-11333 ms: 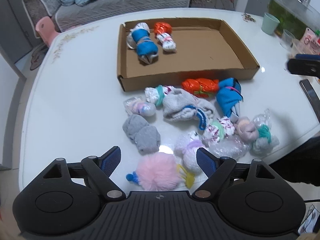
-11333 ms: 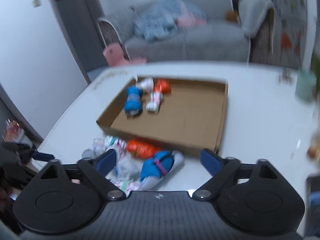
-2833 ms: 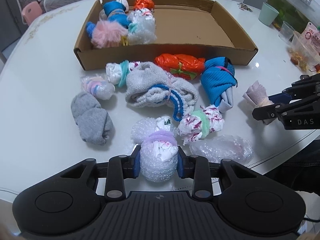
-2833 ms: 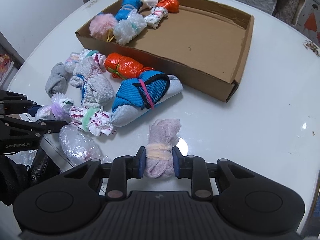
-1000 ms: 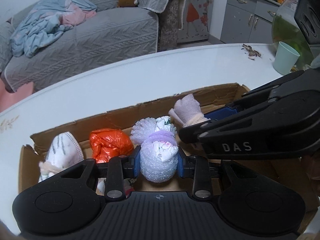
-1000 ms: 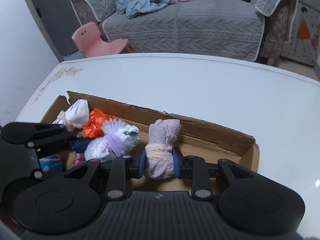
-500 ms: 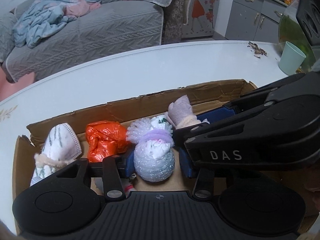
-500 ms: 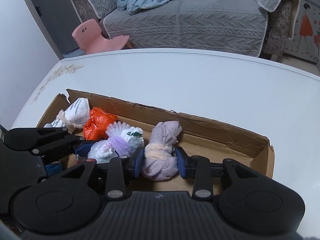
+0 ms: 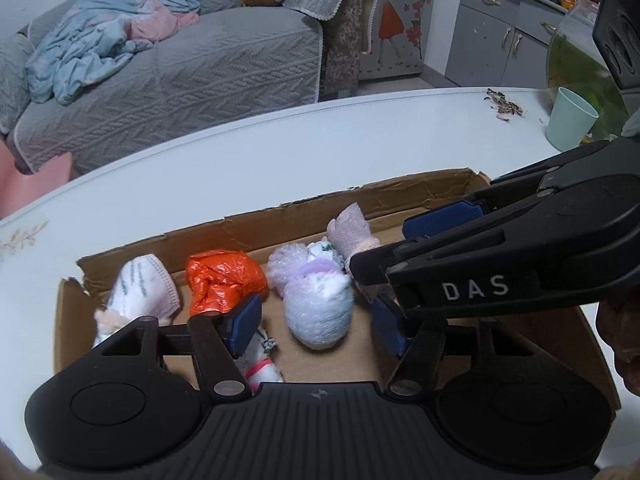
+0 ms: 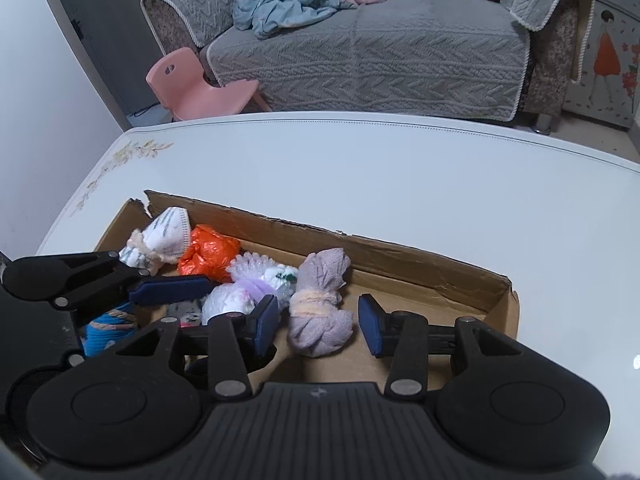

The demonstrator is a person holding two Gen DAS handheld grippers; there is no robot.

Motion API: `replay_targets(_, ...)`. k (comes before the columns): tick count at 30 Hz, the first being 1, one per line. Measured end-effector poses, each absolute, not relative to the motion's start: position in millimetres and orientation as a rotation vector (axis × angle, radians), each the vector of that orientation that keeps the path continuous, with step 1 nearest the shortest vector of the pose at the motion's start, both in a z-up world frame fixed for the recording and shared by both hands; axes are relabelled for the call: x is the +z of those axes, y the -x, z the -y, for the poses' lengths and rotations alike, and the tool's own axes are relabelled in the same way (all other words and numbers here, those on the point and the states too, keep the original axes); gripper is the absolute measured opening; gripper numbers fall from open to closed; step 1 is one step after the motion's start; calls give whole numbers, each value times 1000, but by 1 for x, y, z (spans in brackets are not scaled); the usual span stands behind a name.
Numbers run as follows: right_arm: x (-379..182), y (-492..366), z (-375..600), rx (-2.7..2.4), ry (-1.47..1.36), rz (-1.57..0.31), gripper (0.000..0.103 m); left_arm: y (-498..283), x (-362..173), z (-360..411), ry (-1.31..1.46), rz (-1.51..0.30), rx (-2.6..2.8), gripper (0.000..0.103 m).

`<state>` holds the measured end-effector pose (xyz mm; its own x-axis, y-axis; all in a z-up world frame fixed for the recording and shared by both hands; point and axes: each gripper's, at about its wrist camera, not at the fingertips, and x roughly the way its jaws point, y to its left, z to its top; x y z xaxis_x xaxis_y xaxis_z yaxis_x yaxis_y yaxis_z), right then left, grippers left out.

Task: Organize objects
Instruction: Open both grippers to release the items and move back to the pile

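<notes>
Left wrist view: left gripper point(image 9: 316, 330) opening around bubble-wrap bundle point(image 9: 318, 312), released in cardboard box point(image 9: 400, 196); right gripper point(image 10: 318, 330), three o'clock, likewise opening, lilac bundle point(image 10: 320, 320) released.

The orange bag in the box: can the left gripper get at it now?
Probably yes. The orange bag lies just beyond the left gripper's opening fingers, uncovered; only the bubble-wrap bundle sits between them.

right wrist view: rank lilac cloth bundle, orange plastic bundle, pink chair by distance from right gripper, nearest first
1. lilac cloth bundle: between the opening jaws of the right gripper, untouched, in the cardboard box.
2. orange plastic bundle: farther left, by the back wall.
3. pink chair: beyond the table.
</notes>
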<state>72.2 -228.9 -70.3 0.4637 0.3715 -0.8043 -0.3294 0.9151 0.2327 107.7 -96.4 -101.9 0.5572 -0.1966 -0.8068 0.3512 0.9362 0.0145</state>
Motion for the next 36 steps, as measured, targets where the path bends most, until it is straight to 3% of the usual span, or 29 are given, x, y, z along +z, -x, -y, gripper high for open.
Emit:
replay_targets(2, -67, -69, 229, 432, -47, -1000, 52, -106, -98, 94, -175, -932, -316, 69)
replay_targets(13, -40, -49, 222, 452, -58, -969, 55, -87, -58, 80, -141, -968, -275, 73)
replay_targets(17, -27, -36, 224, 468, -65, -941, 67, -71, -42, 84, -152, -961, -287, 84)
replay_targets(20, -20, -28, 223, 480, -72, -930, 71, -58, -32, 86, -164, -951, -290, 88)
replay_targets(24, -12, -15, 221, 484, -63, -911, 80, -43, -23, 85, -164, -955, -283, 102)
replay_targets(36, 3, 31, 213, 506, -20, -873, 94, 3, -9, 66, -180, -981, -252, 102)
